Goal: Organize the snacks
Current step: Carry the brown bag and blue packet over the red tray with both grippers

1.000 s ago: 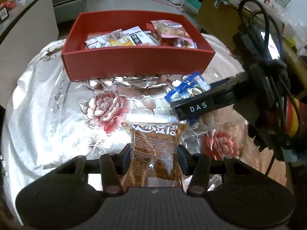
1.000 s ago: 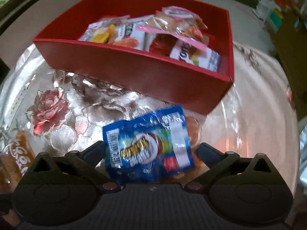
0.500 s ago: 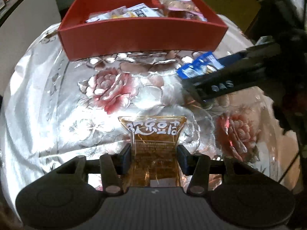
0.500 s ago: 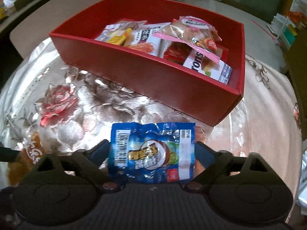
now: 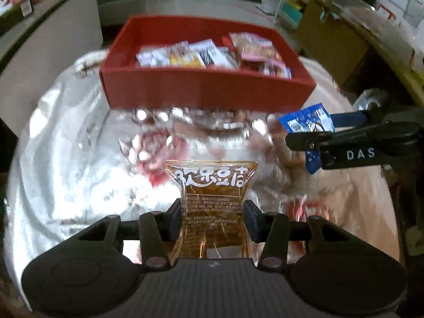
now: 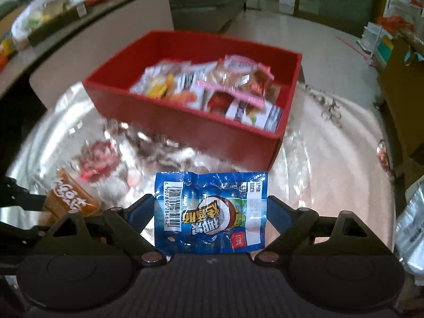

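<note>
From my seat both wrist views are evenly lit indoor daylight, brightest toward twelve o'clock. The shiny floral plastic cloth on the bench point(image 5: 79, 159) throws hard white glare at the centre and smears with motion blur. The red cardboard box point(image 5: 206, 92) and its packets are soft and streaked. Held close, the amber translucent snack packet point(image 5: 212, 198) and blue foil snack packet point(image 6: 212, 212) stay sharp. Fisheye bending curves the edges, and corners fall dark.
</note>
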{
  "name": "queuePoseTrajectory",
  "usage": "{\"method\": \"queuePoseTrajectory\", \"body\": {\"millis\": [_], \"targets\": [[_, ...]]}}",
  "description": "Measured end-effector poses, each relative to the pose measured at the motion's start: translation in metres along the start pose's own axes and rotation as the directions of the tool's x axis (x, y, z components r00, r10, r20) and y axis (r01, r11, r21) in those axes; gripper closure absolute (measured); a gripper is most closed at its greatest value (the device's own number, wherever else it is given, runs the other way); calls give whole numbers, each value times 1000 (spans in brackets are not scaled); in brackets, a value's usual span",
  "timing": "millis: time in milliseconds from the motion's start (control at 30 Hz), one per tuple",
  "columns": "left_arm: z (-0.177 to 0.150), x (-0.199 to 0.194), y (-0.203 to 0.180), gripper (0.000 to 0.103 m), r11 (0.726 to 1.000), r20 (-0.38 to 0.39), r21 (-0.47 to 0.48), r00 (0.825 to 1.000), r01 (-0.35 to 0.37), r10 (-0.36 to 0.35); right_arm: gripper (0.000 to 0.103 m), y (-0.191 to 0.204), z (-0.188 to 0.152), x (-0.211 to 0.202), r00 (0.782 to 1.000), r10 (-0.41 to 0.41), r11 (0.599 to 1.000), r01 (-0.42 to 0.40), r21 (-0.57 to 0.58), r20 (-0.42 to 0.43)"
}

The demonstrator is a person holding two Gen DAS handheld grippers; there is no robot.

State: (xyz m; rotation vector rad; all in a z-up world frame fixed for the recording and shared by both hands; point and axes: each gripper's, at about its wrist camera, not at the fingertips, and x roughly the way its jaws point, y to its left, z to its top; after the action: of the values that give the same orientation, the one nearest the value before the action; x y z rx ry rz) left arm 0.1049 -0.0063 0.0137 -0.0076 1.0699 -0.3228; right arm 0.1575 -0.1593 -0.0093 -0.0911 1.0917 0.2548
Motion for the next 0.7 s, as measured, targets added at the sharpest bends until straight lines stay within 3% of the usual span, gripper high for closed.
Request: {"method": "queuePoseTrajectory", "body": {"millis": [333, 700], "targets": [[36, -16, -3, 61, 1000, 128, -28, 992, 4, 0, 11, -2, 16, -15, 997, 1, 1000, -2, 18, 76], [62, -12, -8, 61, 1000, 188, -21, 982, -21, 25, 11, -11, 30, -21, 991, -20, 999, 15, 42, 129]]}}
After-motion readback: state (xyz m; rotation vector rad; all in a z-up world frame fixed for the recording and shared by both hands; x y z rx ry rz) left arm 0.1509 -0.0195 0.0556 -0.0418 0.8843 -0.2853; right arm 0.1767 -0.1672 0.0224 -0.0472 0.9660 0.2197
